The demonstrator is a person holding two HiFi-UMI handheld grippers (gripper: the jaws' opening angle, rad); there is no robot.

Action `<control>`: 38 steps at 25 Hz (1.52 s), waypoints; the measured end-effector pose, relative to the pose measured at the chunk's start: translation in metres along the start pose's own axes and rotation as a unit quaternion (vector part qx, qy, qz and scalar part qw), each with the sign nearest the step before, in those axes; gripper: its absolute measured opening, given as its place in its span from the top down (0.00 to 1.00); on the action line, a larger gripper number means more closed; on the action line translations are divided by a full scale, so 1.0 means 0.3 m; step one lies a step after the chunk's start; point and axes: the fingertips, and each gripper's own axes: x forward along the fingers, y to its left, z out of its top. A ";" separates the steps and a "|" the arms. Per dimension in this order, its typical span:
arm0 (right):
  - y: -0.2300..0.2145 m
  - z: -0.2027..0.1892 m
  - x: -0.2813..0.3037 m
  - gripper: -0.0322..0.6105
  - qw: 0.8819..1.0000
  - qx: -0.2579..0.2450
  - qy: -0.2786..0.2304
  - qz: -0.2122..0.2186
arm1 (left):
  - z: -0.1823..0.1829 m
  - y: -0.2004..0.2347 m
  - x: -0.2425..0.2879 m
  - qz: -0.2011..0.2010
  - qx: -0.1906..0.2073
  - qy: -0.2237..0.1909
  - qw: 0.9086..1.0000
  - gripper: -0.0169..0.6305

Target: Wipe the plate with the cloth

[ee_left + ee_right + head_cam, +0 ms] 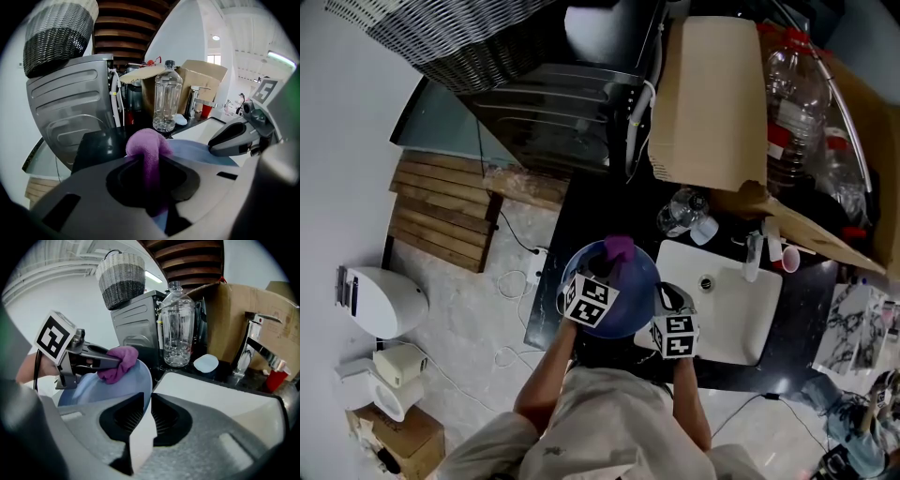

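A pale blue plate (pixel 628 281) is held tilted over the black counter, left of the sink. My right gripper (pixel 144 409) is shut on the plate's rim (pixel 146 385); in the head view that gripper (pixel 667 307) sits at the plate's right edge. My left gripper (pixel 151 176) is shut on a purple cloth (pixel 147 150), which bulges out past the jaws. The cloth (pixel 117 363) presses on the plate's (pixel 197 152) face near its upper rim, and shows as a purple wad (pixel 619 249) in the head view, where the left gripper (pixel 605 272) reaches over the plate.
A white sink (pixel 727 295) with a tap (pixel 251 345) lies to the right. A clear plastic bottle (pixel 177 329), a small white lid (pixel 206 363), a red cup (pixel 789 258), a cardboard box (pixel 708 98) and a grey appliance (pixel 70 103) under a wicker basket (pixel 123 277) stand behind.
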 end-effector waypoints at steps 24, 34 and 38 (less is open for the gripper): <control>-0.004 -0.001 0.005 0.86 1.000 -0.001 -0.002 -0.013 | -0.075 0.088 -0.101 0.060 -0.017 0.039 0.997 0.88; -0.002 0.000 0.002 0.86 1.000 -0.004 -0.002 -0.014 | -0.115 0.102 -0.150 0.080 -0.019 0.059 0.995 0.88; -0.002 0.001 0.003 0.86 1.000 -0.005 -0.004 -0.011 | -0.128 0.104 -0.162 0.082 -0.021 0.061 0.994 0.88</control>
